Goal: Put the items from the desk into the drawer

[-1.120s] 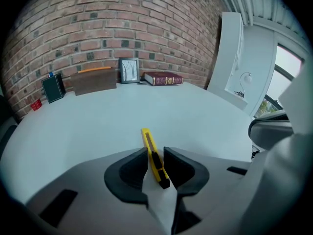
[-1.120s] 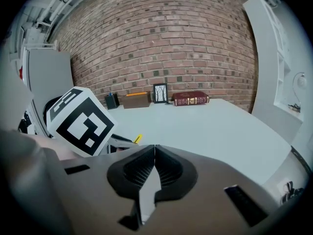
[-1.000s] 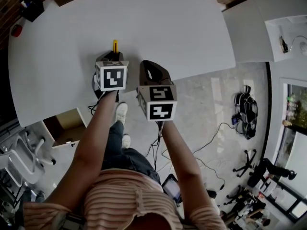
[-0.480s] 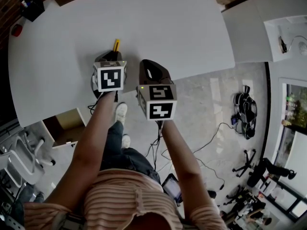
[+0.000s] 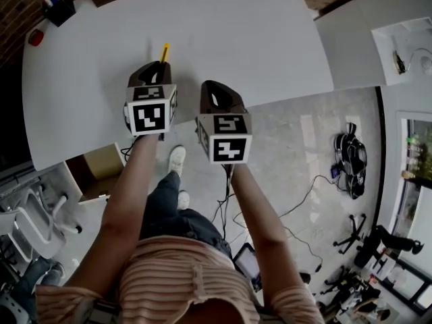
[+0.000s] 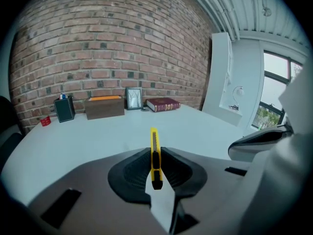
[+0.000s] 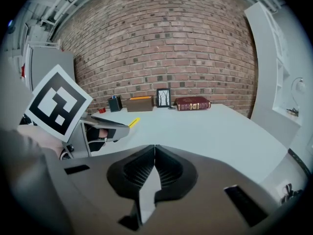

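My left gripper [image 5: 156,65] has just been closing, and its jaws now stand narrow, clamped on the rear end of the slim yellow utility knife with the black slider [image 6: 154,153]. A moment ago that knife lay on the broad white desk [image 5: 243,39] in front of the jaws. Now it sticks out forward from the pads and rides up with the gripper, clear of the desk top as far as I can judge. My right gripper [image 7: 154,165] has not stirred: its jaws are together with nothing between them, just beside the left one. So the pick-up looks done, and the carry comes next. The open drawer with the tan inside [image 5: 101,171] sits low on my left under the desk edge, well apart from the knife. The dark red book [image 6: 163,104] and the brown wooden box [image 6: 104,106] wait at the far edge.
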`<state>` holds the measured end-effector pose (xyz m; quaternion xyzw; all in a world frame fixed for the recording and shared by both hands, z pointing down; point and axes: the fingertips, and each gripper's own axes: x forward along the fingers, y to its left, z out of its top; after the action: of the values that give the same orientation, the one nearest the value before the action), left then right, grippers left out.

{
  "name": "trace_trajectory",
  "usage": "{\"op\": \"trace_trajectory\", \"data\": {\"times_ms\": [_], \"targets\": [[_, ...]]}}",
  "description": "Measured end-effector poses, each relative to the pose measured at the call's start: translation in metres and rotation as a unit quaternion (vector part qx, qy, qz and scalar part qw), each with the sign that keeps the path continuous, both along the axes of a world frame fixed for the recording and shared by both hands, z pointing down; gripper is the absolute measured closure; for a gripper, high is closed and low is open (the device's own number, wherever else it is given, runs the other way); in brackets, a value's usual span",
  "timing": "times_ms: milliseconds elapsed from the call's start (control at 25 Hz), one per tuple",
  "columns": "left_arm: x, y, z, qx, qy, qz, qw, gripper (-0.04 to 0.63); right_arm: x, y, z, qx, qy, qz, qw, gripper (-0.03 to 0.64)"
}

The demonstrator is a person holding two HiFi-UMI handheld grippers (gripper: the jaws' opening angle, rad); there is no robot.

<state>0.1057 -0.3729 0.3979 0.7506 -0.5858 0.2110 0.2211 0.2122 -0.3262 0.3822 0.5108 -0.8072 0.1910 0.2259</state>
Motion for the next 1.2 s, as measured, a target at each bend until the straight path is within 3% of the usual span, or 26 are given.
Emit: {"op": "trace_trajectory", "data": {"times_ms": [560,1200], "targets": [[-0.042,0.089,-0.047,0.048,-0.005,-0.024,0.9986,0.529,-0.019,0.058,-0.024,0.015,-0.007,-0.013,1.0,0.6],[-0.08,0.235,-0.087,0.085,0.012,-0.069,0.9939,0.531,-0.032,0.178,-0.047,0.013,-0.019,-0.037,0.999,0.6]]}}
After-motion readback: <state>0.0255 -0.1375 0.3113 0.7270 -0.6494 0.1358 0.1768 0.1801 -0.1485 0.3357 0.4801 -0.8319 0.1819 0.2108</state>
